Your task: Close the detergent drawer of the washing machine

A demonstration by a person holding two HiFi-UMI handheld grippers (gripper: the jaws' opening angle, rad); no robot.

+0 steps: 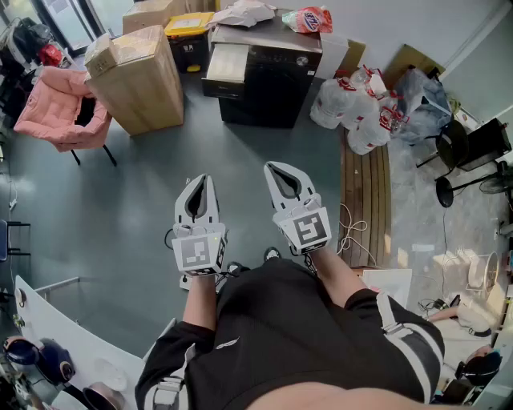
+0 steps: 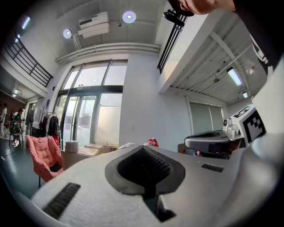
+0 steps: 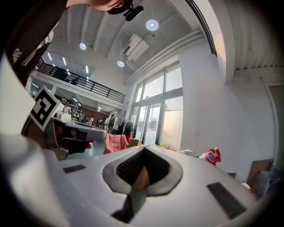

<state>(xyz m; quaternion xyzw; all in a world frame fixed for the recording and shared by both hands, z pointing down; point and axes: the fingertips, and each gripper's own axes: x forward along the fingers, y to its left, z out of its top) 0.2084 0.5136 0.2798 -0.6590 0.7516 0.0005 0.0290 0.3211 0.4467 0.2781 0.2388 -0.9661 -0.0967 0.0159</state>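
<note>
In the head view a black washing machine (image 1: 272, 80) stands at the far side of the grey floor. Its pale detergent drawer (image 1: 227, 66) sticks out of the front at the upper left. My left gripper (image 1: 200, 179) and right gripper (image 1: 273, 167) are held level side by side, well short of the machine. Both are shut, with nothing between the jaws. In the left gripper view the left gripper (image 2: 144, 149) fills the lower picture, as the right gripper (image 3: 143, 150) does in the right gripper view. Both hide the machine.
A red bag (image 1: 309, 18) and white cloth lie on top of the machine. A cardboard box (image 1: 138, 76) and a pink chair (image 1: 60, 110) stand to its left. White bags (image 1: 353, 108) and a wooden bench (image 1: 366, 192) are to its right.
</note>
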